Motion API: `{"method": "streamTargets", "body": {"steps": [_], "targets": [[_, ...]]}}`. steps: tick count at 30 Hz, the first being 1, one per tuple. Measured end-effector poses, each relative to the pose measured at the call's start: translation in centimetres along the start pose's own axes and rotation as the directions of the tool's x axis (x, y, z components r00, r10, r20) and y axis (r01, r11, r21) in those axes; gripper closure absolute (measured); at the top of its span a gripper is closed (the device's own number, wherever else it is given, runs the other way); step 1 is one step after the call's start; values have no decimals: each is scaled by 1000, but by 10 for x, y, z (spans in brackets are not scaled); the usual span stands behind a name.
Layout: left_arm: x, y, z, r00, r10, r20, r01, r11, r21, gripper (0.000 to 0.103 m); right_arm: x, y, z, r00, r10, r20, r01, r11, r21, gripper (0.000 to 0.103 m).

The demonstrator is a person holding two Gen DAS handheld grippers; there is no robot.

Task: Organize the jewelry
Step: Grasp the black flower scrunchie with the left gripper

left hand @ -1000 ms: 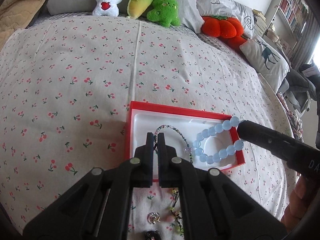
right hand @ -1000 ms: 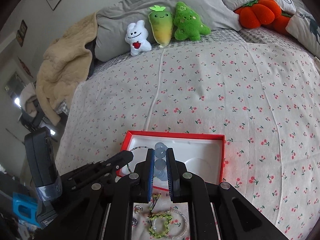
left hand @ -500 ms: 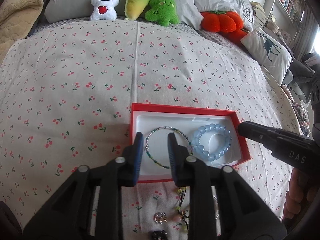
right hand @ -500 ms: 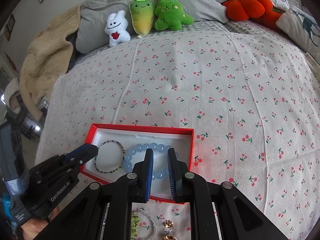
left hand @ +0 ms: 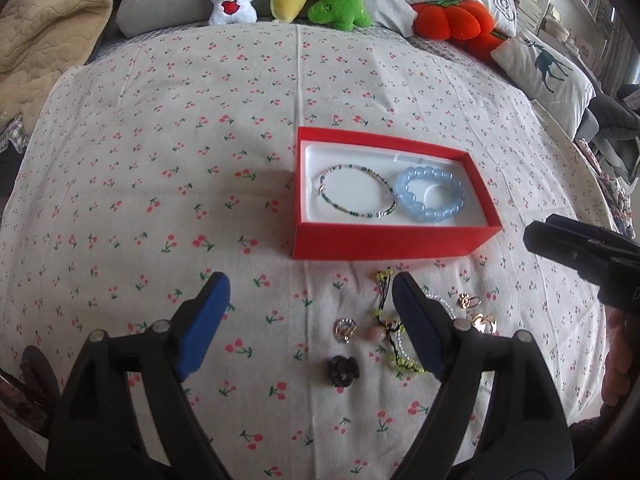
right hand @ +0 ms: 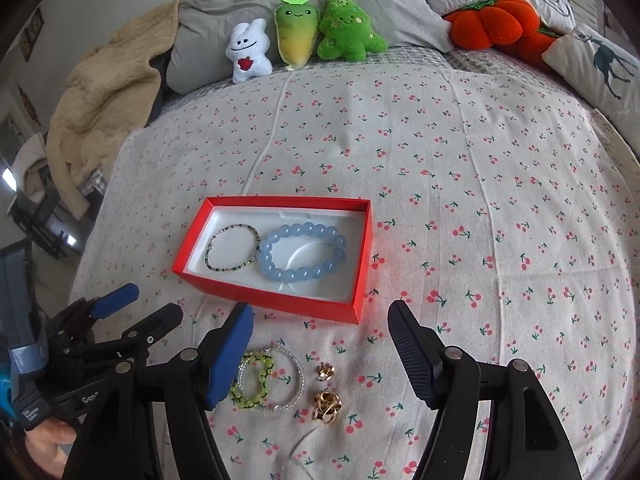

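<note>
Both the left gripper (left hand: 306, 304) and right gripper (right hand: 320, 332) hang released and empty, jaws spread wide over the loose rings (right hand: 326, 400) and green bracelet (right hand: 252, 380) on the sheet (right hand: 440, 160). Just ahead of them lies the red box (right hand: 264, 292), its long axis crosswise. Inside it, side by side and touching, lie the thin bracelet (left hand: 352, 190) at left and blue bracelet (left hand: 430, 194) at right, with plush toys (right hand: 304, 36) far beyond.

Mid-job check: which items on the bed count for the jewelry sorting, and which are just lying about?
Job items:
- red rectangular box
- thin multicolour beaded bracelet and chunky pale-blue bead bracelet, both inside the box
- yellow-green bead bracelet, clear bead bracelet, gold rings, still loose on the bedsheet

Lying about:
- white, carrot and green tree plush toys
- orange pumpkin cushion
- beige blanket
</note>
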State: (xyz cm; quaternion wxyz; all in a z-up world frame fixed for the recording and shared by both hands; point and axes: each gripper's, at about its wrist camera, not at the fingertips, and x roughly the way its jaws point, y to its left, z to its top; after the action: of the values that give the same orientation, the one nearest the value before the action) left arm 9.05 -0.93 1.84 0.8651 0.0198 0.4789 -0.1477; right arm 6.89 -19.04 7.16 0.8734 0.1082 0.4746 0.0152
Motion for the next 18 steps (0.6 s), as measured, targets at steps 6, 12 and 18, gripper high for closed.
{"method": "streamTargets", "body": {"steps": [6,12,18], "targets": [[1,6,-34,999,32,-43,-31,999,23,18,-4,-2,-28,997,-79,2,79,997,2,21],[5,11,-58,996,52,-78,-47,997,66,18,7,-1,-62,993,-118,-30,117,993,-34,21],[8,11,-81,995,61,-84,-52,992,111,18,15,6,-92,988,-144,-49,137,983,-124,21]]}}
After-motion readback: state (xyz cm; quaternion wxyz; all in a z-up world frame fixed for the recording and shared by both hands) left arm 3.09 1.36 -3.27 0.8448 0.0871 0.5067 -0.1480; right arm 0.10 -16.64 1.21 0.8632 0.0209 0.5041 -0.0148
